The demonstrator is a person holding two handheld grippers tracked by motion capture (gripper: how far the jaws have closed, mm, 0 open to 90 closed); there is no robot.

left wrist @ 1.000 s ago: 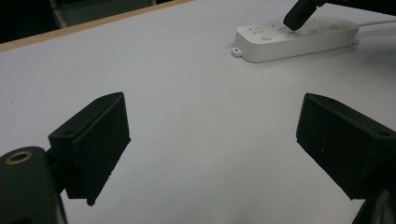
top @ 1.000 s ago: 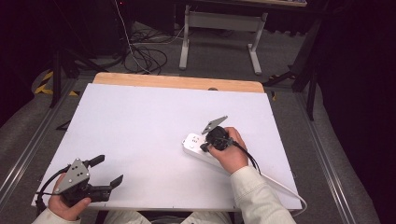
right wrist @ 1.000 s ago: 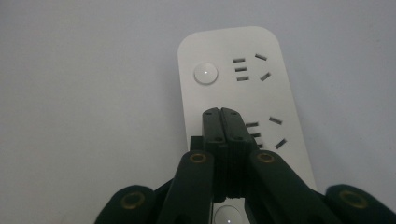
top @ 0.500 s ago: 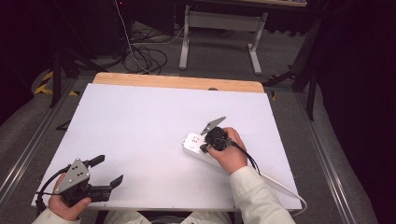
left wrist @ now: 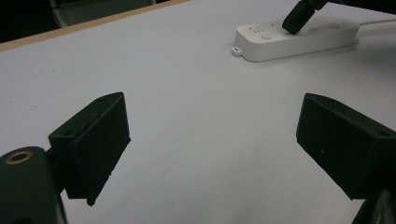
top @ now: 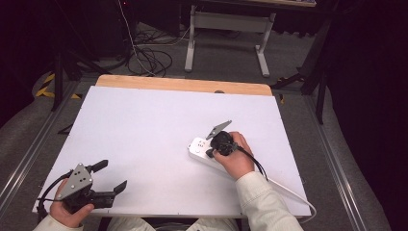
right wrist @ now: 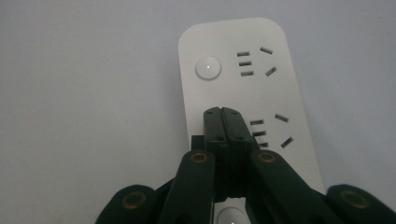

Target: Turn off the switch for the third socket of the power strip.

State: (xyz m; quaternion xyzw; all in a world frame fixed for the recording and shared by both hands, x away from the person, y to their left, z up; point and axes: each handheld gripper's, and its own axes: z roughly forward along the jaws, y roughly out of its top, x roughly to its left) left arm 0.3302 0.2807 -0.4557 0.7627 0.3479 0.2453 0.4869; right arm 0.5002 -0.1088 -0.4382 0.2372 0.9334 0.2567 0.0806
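Right gripper (right wrist: 222,112): jaws clenched flat against each other with nothing between them, tips pointing down onto the top face of a white power strip (right wrist: 243,93). In the right gripper view the closed tips sit over the strip beside a group of socket slots; actual contact with the casing cannot be confirmed. A round white button (right wrist: 208,68) lies just beyond the tips, near the strip's rounded end, with a second set of slots alongside it.

In the high view the right gripper (top: 211,149) is held by the right hand (top: 234,155) over the strip (top: 197,148), which lies on the right half of the bench (top: 144,130), nearer the near edge. A white cable (top: 288,192) runs from the strip towards the near right corner.

Left gripper (left wrist: 212,154): jaws released, set wide apart, with bare bench surface between them. In the left gripper view the strip (left wrist: 299,39) appears well beyond the jaws, with the tip of the other gripper (left wrist: 298,18) on its top.

In the high view the left gripper (top: 110,178) sits at the near left corner of the bench, held in the left hand (top: 70,211), well apart from the strip. A grey three-cornered plate (top: 79,177) is on top of it.
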